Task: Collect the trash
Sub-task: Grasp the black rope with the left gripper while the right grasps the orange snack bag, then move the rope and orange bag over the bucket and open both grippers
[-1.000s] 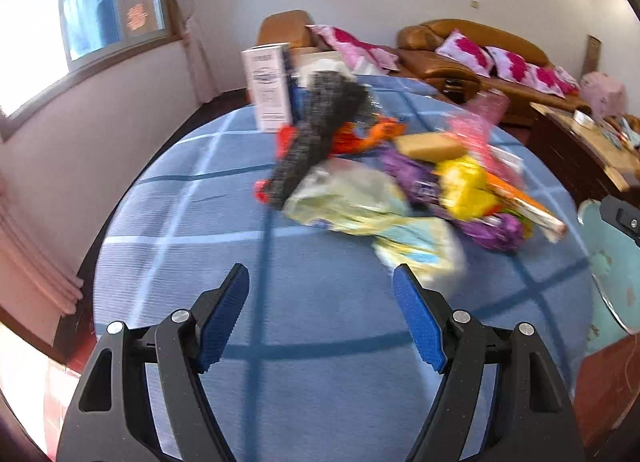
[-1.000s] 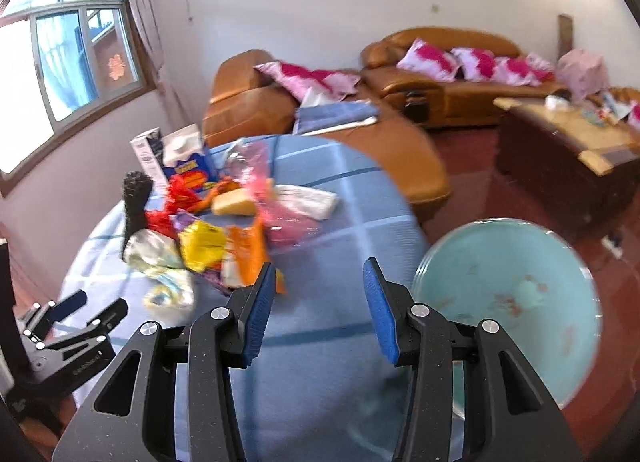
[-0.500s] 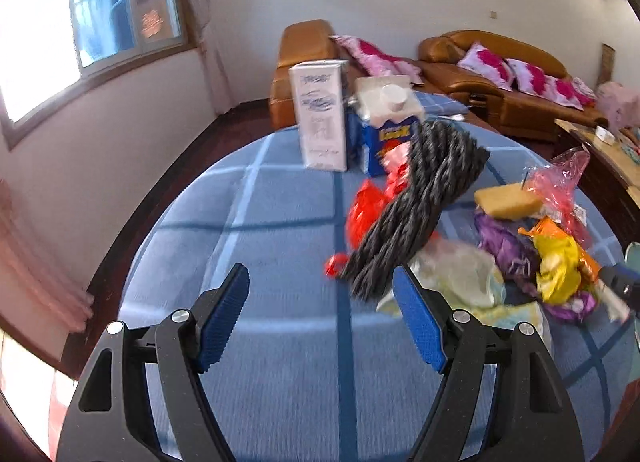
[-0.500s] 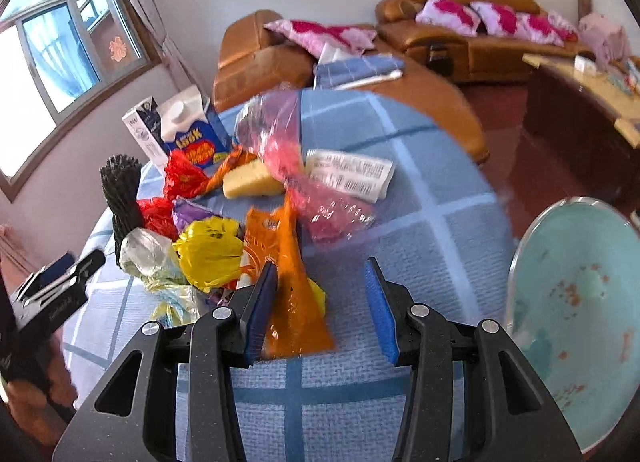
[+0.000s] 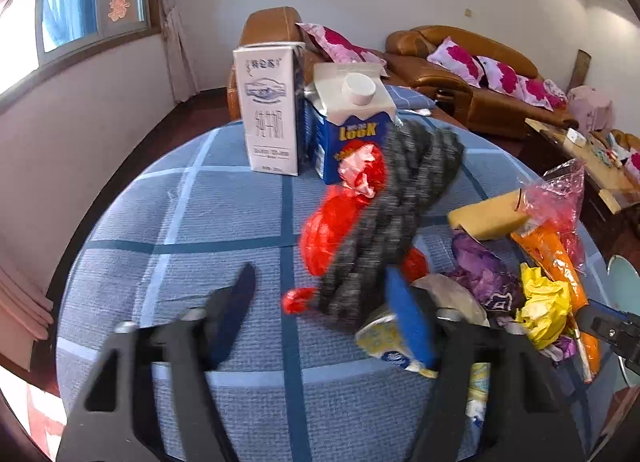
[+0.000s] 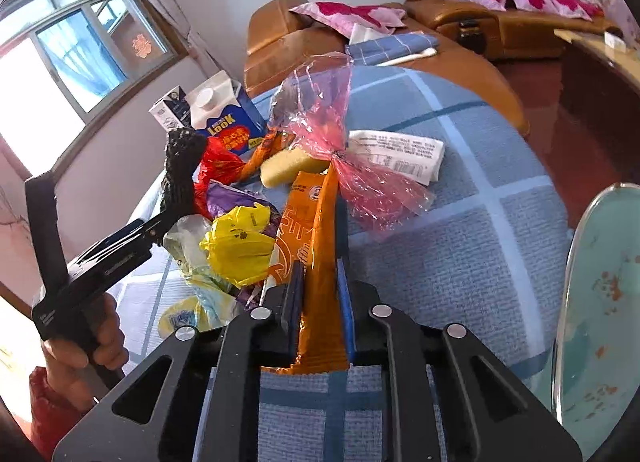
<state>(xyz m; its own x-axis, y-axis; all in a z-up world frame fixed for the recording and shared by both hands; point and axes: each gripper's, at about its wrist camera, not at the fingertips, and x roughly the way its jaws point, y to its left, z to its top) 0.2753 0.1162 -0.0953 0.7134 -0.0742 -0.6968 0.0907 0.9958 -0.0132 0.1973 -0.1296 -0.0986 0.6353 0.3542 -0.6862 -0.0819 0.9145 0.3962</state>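
**Orange wrapper caught between the right tongs, litter heaped on a blue checked cloth**

Blue checked cloth covers the round table (image 5: 224, 205), and the trash sits in a loose heap across its far half. The right gripper (image 6: 318, 294) is closing its jaws, and the orange wrapper (image 6: 316, 229) lies lengthwise between the pads, which press on its near end. Just beside that wrapper on the left is a crumpled yellow wrapper (image 6: 238, 246), with a purple wrapper (image 6: 228, 197) behind it. A pink cellophane bag (image 6: 340, 149) lies against the orange wrapper's far end, partly over a white printed label (image 6: 396, 155) and a yellow sponge (image 6: 290, 165).

The left gripper (image 5: 320, 306) is also closing, its pads apart. The lower end of a dark knitted roll (image 5: 388, 217) sits between them, nearer the right pad; contact cannot be told, since the fingers are blurred. A red wrapper (image 5: 332, 221) lies against the roll's left side, and a yellowish plastic packet (image 5: 384, 338) sits under the right finger.

Only the left wrist view shows the white milk carton (image 5: 270, 113) face-on, upright, touching the blue carton (image 5: 352, 125) beside it. Only the right wrist view shows the person's hand (image 6: 86, 346) on the left gripper's handle, and most of a pale teal basin (image 6: 600, 302) off the table's right edge.
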